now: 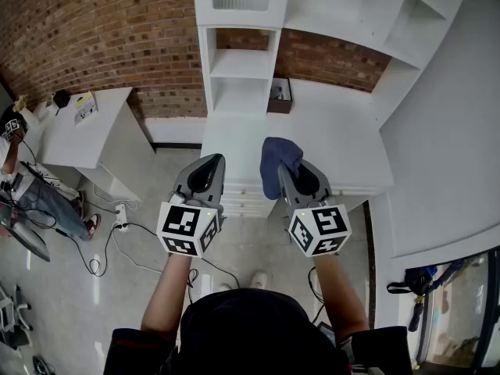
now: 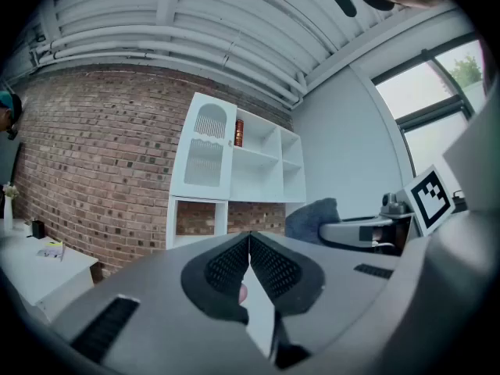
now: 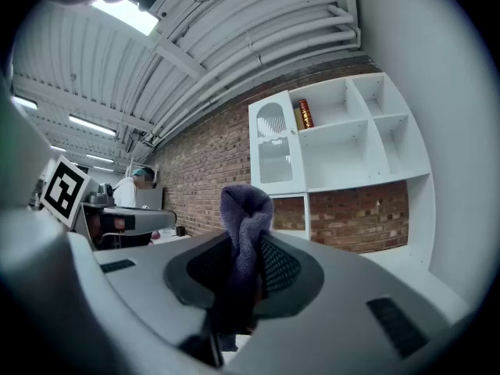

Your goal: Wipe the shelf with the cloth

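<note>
Holding the two grippers side by side in front of us, we are pointing them at the white shelf unit [image 1: 242, 67]. The left gripper [image 1: 212, 162] is carrying nothing. Its own view is showing the ribbed pads [image 2: 231, 262] pressed together at their tips, with only a narrow wedge of gap lower down. The right gripper [image 1: 287, 170] is clamping the dark blue cloth [image 1: 280, 153].

From the head view we are seeing only a bunch of fabric draped over the jaw tips. The right gripper view is showing the cloth running down between the pads and standing up above them in a folded knob. The cloth is hanging in the air near the front edge of the white counter [image 1: 344, 158], apart from the shelves.

Both gripper views are showing a rust-red can [image 3: 304, 113] upright in an upper compartment, beside the fluted door [image 3: 271, 141]. The head view is cutting that part off. Only the head view is showing a small dark box [image 1: 279, 92] in the low cubby against the brick wall [image 1: 101, 30]. It is also showing a white desk [image 1: 86, 127] far to the left, with a person [image 1: 16, 158] sitting beside it.
</note>
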`<state>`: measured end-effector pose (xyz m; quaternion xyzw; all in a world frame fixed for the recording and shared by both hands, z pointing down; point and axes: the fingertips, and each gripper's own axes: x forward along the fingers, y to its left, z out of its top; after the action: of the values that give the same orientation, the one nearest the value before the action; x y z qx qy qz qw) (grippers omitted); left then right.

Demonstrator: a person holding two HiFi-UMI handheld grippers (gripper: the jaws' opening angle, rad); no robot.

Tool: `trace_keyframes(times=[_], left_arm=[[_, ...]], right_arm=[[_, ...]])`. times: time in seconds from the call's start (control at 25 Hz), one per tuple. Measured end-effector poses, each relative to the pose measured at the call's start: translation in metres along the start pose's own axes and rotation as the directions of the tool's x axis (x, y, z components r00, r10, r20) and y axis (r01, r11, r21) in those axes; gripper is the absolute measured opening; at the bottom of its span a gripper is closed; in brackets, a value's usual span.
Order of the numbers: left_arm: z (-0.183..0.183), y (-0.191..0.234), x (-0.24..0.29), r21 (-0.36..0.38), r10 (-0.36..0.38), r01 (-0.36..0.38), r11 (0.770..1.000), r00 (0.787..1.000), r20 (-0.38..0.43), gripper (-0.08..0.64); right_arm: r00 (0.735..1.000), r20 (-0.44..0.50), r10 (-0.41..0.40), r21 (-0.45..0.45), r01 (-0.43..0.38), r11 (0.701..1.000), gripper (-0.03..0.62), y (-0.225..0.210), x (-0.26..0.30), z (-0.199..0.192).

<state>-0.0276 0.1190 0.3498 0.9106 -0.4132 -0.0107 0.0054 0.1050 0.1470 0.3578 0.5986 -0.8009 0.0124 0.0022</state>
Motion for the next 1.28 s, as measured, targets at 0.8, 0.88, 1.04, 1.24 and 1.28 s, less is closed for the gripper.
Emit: trace_keyframes(times=[0.8, 0.88, 1.04, 1.24, 1.28], left_arm=[[-0.014, -0.045, 0.039, 0.003, 0.022, -0.022, 1.0, 1.0, -0.02, 0.017], [-0.016, -0.048, 0.04, 0.002, 0.031, -0.031, 1.0, 0.999, -0.024, 0.017], [-0.019, -0.053, 0.041, 0.005, 0.054, -0.053, 0.999, 0.998, -0.025, 0.017], [-0.022, -0.057, 0.046, 0.012, 0.066, -0.066, 0.998, 0.997, -0.03, 0.017], [-0.022, -0.057, 0.047, 0.013, 0.068, -0.068, 0.998, 0.997, -0.03, 0.017]], right_arm=[[0.998, 0.019, 0.053, 0.043, -0.054, 0.998, 0.089, -0.053, -0.009, -0.008], [0.998, 0.014, 0.061, 0.047, -0.062, 0.997, 0.089, -0.058, -0.009, -0.011], [0.997, 0.009, 0.072, 0.041, -0.072, 0.997, 0.089, -0.063, -0.011, -0.017], [0.996, 0.013, 0.089, 0.041, -0.089, 0.995, 0.089, -0.07, -0.007, -0.018], [0.996, 0.013, 0.091, 0.041, -0.091, 0.995, 0.089, -0.071, -0.006, -0.018]])
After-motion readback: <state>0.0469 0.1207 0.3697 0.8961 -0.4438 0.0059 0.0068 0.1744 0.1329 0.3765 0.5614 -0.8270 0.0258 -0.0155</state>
